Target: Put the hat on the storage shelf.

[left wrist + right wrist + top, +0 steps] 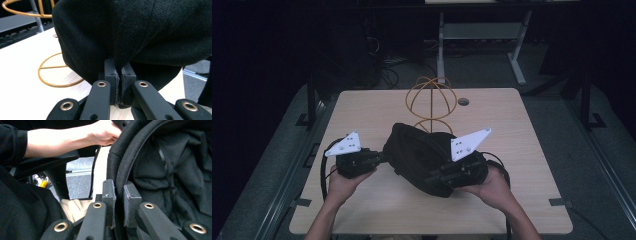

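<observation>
A black fabric hat (414, 150) hangs just above the middle of the table, held between both grippers. My left gripper (381, 157) is shut on the hat's left edge; in the left gripper view its jaws (119, 71) pinch a fold of the black cloth (140, 32). At the hat's near right side my right gripper (438, 176) is shut on the rim. The right gripper view shows those jaws (119, 193) clamped over the rim's thick edge, with the hat's dark lining (175, 170) to the right.
A gold wire hat stand (431, 97) rises behind the hat near the table's far edge; its round base ring (50, 75) lies on the light wooden table (522, 150). A cable hole (463, 101) sits beside it. The person's other hand (105, 132) is at the top.
</observation>
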`<state>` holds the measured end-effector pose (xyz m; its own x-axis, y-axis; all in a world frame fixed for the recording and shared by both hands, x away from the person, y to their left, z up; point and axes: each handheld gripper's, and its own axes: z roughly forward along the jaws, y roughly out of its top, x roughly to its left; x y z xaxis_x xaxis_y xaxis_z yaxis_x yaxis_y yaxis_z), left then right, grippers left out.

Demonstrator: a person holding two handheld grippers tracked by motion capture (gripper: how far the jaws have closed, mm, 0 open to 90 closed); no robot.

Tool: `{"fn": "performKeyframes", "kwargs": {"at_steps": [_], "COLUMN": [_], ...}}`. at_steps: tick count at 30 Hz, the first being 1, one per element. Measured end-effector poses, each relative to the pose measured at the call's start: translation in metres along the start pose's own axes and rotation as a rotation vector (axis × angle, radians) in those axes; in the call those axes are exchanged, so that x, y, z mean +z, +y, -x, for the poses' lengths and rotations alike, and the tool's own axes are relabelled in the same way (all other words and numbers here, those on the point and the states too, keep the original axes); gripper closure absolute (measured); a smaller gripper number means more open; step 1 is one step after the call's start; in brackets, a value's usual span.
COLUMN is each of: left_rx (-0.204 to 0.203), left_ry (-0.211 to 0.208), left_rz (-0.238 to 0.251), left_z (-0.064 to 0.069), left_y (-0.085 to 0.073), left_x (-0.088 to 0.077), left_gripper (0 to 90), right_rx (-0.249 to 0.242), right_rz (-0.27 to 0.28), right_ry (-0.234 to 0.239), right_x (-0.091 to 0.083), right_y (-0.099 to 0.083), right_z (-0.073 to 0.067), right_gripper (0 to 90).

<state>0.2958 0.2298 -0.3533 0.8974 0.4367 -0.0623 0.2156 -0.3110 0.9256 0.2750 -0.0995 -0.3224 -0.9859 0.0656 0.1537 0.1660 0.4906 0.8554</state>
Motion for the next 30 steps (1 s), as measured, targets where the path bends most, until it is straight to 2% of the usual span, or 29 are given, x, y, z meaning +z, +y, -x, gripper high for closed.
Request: {"fn": "performKeyframes", "kwargs": {"at_steps": [6,12,17,22,26,30], "left_rx": [0.035,0.063,0.063,0.088,0.098,0.094], "left_ry": [0.023,0.044,0.053,0.071,0.092,0.107], "left_rz": [-0.009,-0.011,0.001,0.001,-0.002,-0.003], "left_z": [0.005,0.009,0.01,0.012,0.01,0.007], "left_y": [0.017,0.035,0.049,0.065,0.074,0.078], "left_x": [-0.006,-0.012,-0.018,-0.025,-0.03,-0.036], "left_gripper": [87.0,87.1,87.1,87.2,87.2,87.2], "right_rx": [0.024,0.055,0.048,0.044,0.066,0.101], "right_rz": [0.039,0.065,0.091,0.122,0.125,0.128], "right_ry": [0.013,0.002,-0.002,-0.021,-0.076,-0.177], "right_x": [-0.004,-0.008,-0.007,-0.009,-0.012,-0.024], "right_y": [-0.009,-0.014,-0.013,-0.012,-0.014,-0.027], "right_z": [0.009,0.015,0.018,0.02,0.02,0.021], "right_gripper": [78.7,74.8,72.7,66.1,45.9,33.9]}}
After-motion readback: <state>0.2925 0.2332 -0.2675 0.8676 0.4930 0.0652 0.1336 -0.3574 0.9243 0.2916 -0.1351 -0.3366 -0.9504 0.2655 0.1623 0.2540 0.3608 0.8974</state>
